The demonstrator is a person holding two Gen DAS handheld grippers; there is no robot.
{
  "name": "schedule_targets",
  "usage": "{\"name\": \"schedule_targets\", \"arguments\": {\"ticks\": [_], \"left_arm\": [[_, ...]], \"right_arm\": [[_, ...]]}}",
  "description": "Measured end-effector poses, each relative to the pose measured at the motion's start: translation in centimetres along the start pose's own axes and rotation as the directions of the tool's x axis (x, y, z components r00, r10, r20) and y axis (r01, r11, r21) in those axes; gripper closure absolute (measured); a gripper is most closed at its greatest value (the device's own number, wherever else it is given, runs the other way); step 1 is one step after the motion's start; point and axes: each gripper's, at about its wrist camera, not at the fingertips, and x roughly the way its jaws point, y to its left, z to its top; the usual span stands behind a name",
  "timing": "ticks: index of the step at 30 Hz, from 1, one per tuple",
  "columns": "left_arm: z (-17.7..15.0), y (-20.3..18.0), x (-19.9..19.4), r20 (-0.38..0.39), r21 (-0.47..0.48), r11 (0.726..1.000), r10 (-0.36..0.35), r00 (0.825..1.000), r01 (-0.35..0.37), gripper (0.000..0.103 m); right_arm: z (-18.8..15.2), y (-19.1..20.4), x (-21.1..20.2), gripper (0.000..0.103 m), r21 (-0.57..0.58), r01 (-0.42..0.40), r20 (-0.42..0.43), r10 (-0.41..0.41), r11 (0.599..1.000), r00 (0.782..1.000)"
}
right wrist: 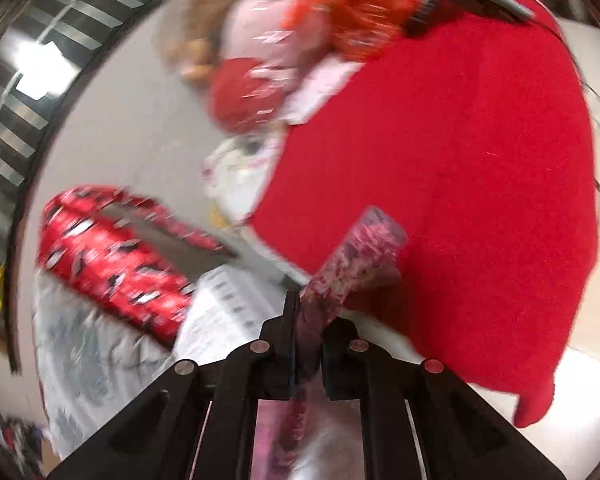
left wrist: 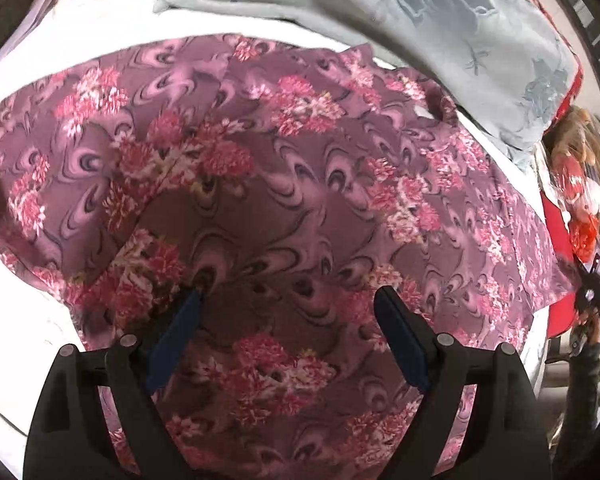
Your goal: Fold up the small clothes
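Our left gripper (left wrist: 288,300) hangs spread over one floral garment (left wrist: 260,184) lying on the white bed (left wrist: 28,332); our right gripper (right wrist: 306,320) pinches its edge beside one red blanket (right wrist: 460,184).

Left gripper (left wrist: 290,300): black angular linkage arms, round silver pivot screws, dark blue finger pads (left wrist: 400,336). Right gripper (right wrist: 306,320): same black arms.
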Motion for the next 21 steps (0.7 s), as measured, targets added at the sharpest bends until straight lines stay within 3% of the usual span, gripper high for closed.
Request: {"name": "schedule_targets", "arguments": {"ticks": [4,8,16,21], "left_arm": [[-0.4,0.4,-0.6,-0.002,-0.002,0.999,-0.045,0.999,0.045,0.015],[-0.3,1.8,-1.2,-0.001,-0.055,0.992,-0.115,0.993,0.114,0.015],[0.4,4.5,-3.3,0.013,-0.086,0.980,-0.181,0.983,0.182,0.015],[1.0,6.7,-4.7,0.029,-0.102,0.974,-0.202,0.979,0.204,0.015]], "right_arm": [[-3.2,6.5,0.3,0.094,-0.135,-0.122,-0.088,0.110,0.983,0.990],[-9.1,13.8,1.6,0.094,-0.249,-0.236,-0.223,0.181,0.939,0.958],[-23.7,24.4,3.4,0.093,-0.389,-0.388,-0.458,0.190,0.835,0.868],[-32.6,29.7,3.6,0.090,-0.452,-0.461,-0.552,0.166,0.763,0.817]]}}
